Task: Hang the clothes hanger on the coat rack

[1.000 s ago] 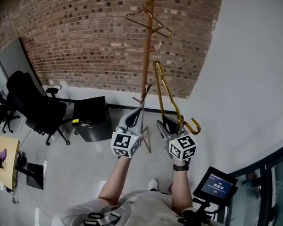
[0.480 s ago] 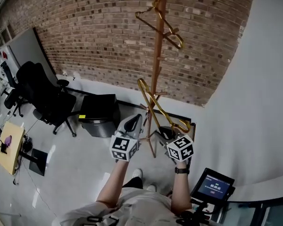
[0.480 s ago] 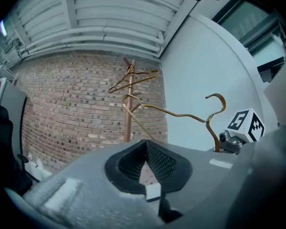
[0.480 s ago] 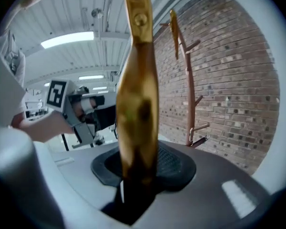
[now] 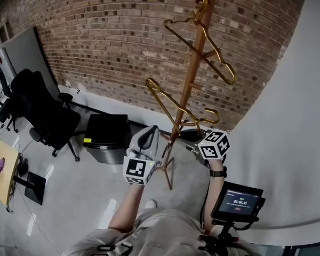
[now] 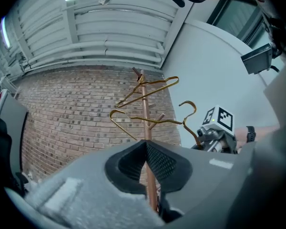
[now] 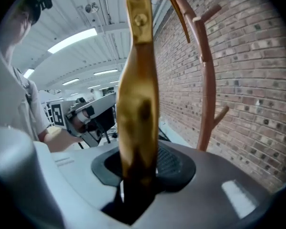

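With right gripper [image 7: 138,168] clamped tight on the hanger [image 7: 138,94] and left gripper [image 6: 144,144] closed, empty, raise hook [image 5: 216,113] above a bare rack peg [image 7: 222,114], then lower until seated.

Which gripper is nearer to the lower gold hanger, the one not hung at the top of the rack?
Right. The right gripper is shut on the lower gold hanger near its hook. The left gripper is off to its left, apart from it.
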`<move>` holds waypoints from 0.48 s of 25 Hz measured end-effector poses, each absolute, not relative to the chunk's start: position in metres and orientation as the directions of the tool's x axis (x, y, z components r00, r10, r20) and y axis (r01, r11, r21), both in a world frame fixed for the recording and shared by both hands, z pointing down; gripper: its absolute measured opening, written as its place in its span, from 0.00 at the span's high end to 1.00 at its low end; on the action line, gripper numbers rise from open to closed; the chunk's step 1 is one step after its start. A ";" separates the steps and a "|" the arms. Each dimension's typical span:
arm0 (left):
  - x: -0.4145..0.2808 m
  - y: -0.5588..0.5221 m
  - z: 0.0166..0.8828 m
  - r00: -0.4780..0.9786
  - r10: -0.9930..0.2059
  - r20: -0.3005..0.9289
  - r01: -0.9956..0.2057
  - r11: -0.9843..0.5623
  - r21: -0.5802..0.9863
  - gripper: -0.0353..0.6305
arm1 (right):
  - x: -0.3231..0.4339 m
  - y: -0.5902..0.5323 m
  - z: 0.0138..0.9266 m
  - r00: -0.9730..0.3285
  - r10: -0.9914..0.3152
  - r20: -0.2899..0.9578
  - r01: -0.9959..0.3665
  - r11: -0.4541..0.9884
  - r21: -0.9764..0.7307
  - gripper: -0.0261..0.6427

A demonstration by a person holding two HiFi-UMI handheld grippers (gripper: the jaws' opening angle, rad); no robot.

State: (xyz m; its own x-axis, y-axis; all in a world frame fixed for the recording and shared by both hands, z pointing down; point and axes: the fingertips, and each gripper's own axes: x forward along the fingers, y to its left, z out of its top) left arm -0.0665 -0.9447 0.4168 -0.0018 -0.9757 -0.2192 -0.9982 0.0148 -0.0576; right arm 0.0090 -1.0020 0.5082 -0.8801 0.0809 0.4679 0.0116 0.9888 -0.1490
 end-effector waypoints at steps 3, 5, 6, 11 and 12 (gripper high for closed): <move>-0.070 -0.956 0.418 0.032 -0.976 -0.217 -0.998 -0.021 -0.052 0.94 | -0.007 -1.017 0.505 -0.828 0.192 0.527 0.113 0.977 -0.179 0.77; -0.072 -0.966 0.423 0.053 -0.979 -0.199 -0.999 -0.049 -0.024 0.95 | -0.013 -1.033 0.503 -0.811 0.200 0.550 0.119 0.977 -0.179 0.77; -0.072 -0.971 0.427 0.057 -0.981 -0.187 -0.998 -0.057 -0.006 0.94 | -0.014 -1.041 0.502 -0.810 0.196 0.553 0.113 0.977 -0.180 0.77; -0.072 -0.985 0.436 0.022 -0.986 -0.166 -0.999 -0.027 0.026 0.95 | -0.018 -1.056 0.504 -0.791 0.246 0.560 0.172 0.968 -0.182 0.77; -0.073 -0.989 0.435 0.012 -0.986 -0.166 -0.999 -0.016 0.028 0.94 | -0.021 -1.058 0.504 -0.785 0.263 0.562 0.187 0.964 -0.190 0.77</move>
